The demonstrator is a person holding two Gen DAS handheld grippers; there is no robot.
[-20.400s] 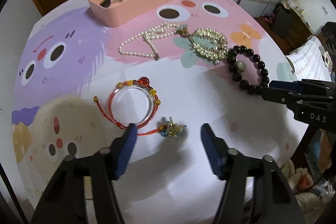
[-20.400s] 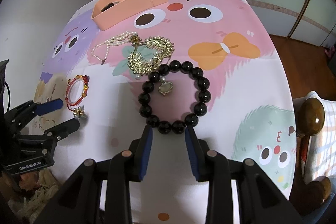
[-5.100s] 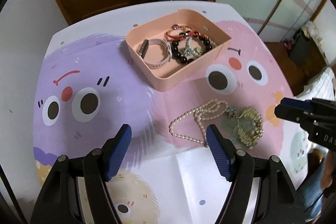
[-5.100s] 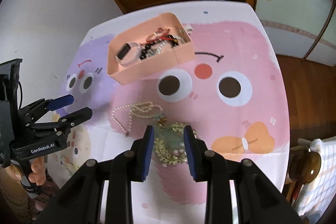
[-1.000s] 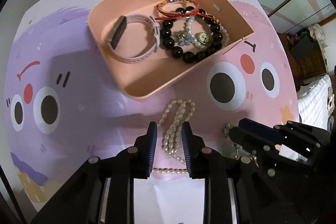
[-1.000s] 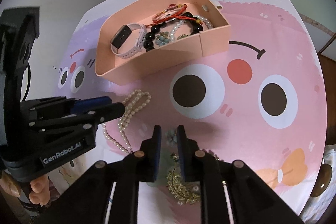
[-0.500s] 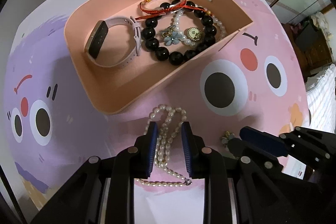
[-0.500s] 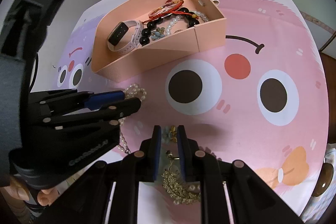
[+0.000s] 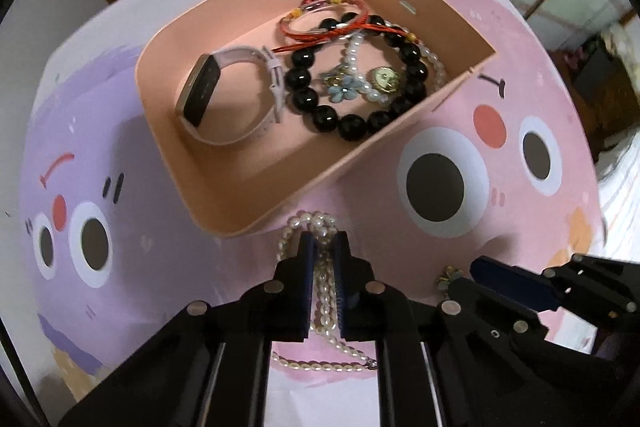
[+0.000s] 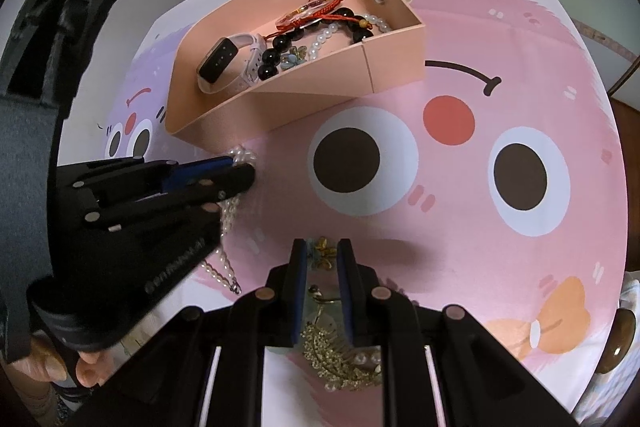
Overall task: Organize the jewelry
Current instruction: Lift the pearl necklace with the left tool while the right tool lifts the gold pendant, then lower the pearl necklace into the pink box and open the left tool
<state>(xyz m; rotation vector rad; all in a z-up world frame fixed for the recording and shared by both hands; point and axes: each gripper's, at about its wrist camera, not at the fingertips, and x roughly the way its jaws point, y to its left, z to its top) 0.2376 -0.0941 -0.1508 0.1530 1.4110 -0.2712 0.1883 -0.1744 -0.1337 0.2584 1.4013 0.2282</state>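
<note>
Now that the pearl necklace (image 9: 322,269) just outside the pink tray (image 9: 256,195) sits pinched in the left gripper (image 9: 323,247), whose jaws just closed, it's ready to lift in; right gripper (image 10: 322,251) narrow over the gold hair comb (image 10: 340,359).
</note>
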